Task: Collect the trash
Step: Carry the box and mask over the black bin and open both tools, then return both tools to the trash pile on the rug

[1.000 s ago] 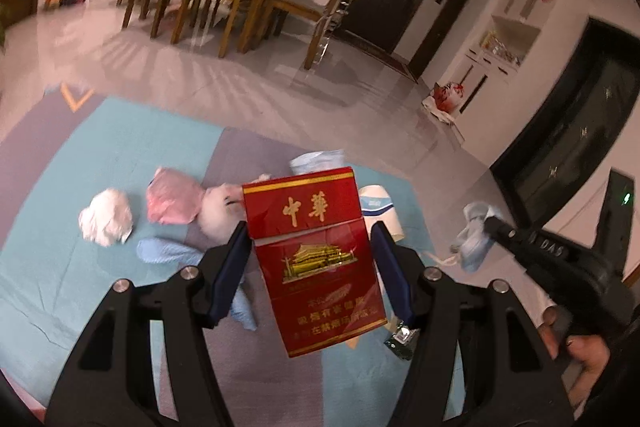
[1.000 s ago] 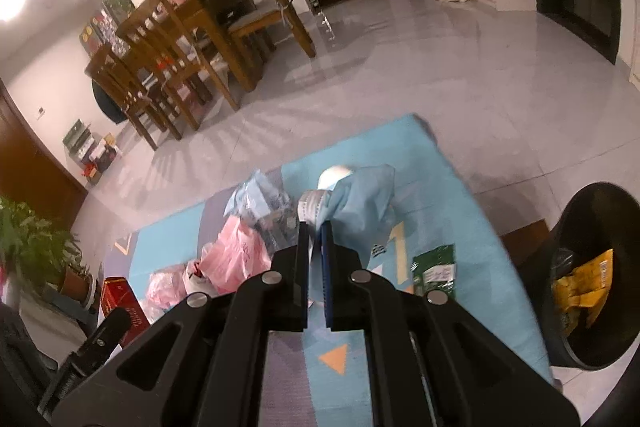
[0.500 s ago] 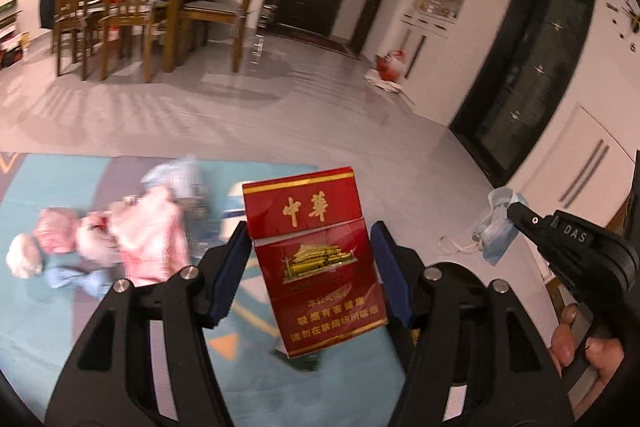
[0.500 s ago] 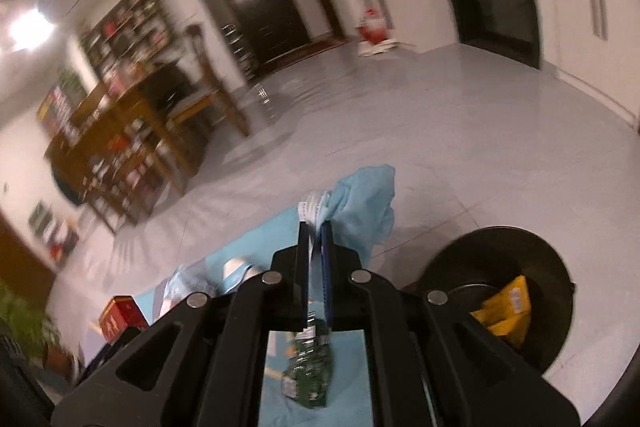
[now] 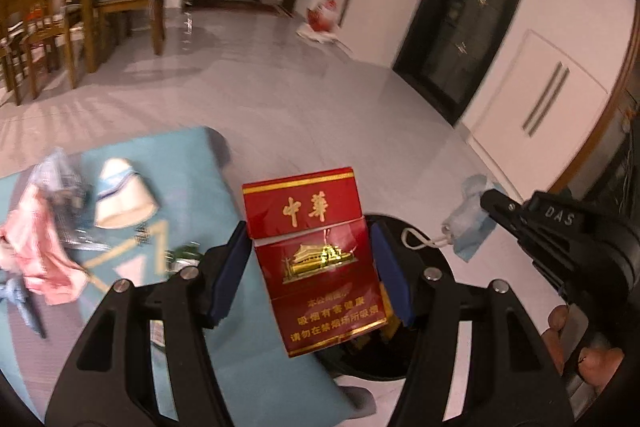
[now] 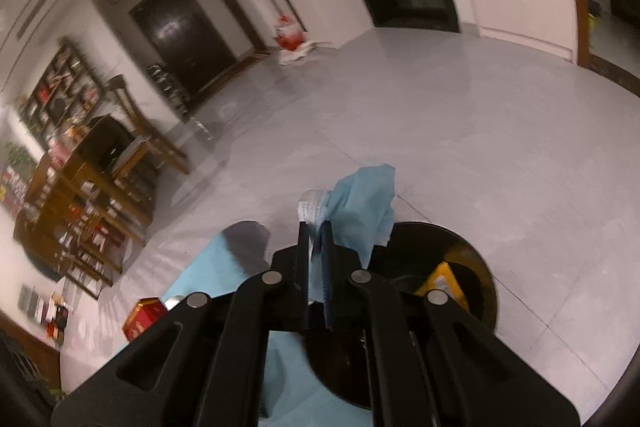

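Both claws have swung off the mat and toward the bin since the earlier frames; the litter pile now sits off to the left, and the bin has come under the fingers.

Nearest, left claw [image 5: 310, 267]: jaws part open, pads clamped on the sides of a red cigarette box [image 5: 316, 259], held upright with its lid end up. Stiff card, light, probably near empty; the flat sides give a sure hold, though a hard squeeze would crush it. It hangs right over the black bin [image 5: 432, 267].

Right claw [image 6: 316, 259]: jaws pinched shut on a blue face mask [image 6: 364, 207], white ear loop bunched at the tips. Soft, limp, near weightless; it may cling to the pads on release. It sits over the bin's rim, a yellow wrapper [image 6: 440, 279] already inside.

Farther off, on the teal mat [image 5: 192, 163]: a paper cup [image 5: 120, 199], a pink bag [image 5: 32, 251], a clear wrapper — light, crumply, best pinched at a fold.

Beyond: tiled floor, dining chairs, dark door.
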`<state>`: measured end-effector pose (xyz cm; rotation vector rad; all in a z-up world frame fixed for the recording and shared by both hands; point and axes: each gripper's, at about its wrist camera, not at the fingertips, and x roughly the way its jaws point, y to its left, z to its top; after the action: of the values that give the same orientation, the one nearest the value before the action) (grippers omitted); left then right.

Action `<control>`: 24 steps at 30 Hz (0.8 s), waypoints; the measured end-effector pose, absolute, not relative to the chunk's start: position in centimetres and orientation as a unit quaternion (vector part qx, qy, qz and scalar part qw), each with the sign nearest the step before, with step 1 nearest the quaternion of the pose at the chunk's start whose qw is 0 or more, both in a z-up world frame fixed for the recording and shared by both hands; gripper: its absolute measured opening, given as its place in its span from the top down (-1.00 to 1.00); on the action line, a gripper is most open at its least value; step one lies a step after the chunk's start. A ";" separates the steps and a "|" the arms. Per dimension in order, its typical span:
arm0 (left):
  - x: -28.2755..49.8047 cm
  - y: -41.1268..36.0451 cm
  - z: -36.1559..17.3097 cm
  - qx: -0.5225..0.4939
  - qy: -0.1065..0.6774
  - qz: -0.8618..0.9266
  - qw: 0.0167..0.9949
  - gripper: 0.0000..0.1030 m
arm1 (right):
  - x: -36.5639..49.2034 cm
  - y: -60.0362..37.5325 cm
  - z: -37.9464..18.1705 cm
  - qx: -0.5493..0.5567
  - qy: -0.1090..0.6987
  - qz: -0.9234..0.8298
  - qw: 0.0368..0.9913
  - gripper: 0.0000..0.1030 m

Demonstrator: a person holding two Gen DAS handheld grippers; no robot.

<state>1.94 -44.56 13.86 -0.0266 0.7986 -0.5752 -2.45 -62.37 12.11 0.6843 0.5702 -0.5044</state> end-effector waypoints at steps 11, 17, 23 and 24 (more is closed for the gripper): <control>3.3 -51.1 8.3 0.021 0.466 -0.324 0.823 -0.21 | -3.7 -67.0 7.9 0.386 0.319 -0.289 0.816 0.87; 5.2 -52.0 4.7 -0.027 0.538 -0.339 0.771 -0.21 | -3.6 -68.5 5.1 0.440 0.344 -0.264 0.787 0.87; 5.3 -52.5 3.9 -0.020 0.540 -0.337 0.771 -0.50 | -3.4 -68.2 5.0 0.436 0.355 -0.276 0.780 0.84; 5.3 -52.3 4.1 -0.027 0.537 -0.337 0.773 -0.56 | -3.2 -68.1 5.0 0.437 0.356 -0.275 0.779 0.81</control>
<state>5.32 -52.32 4.09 -0.0574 1.1642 -0.7304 -3.23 -68.15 5.01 0.9440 0.7690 -0.5940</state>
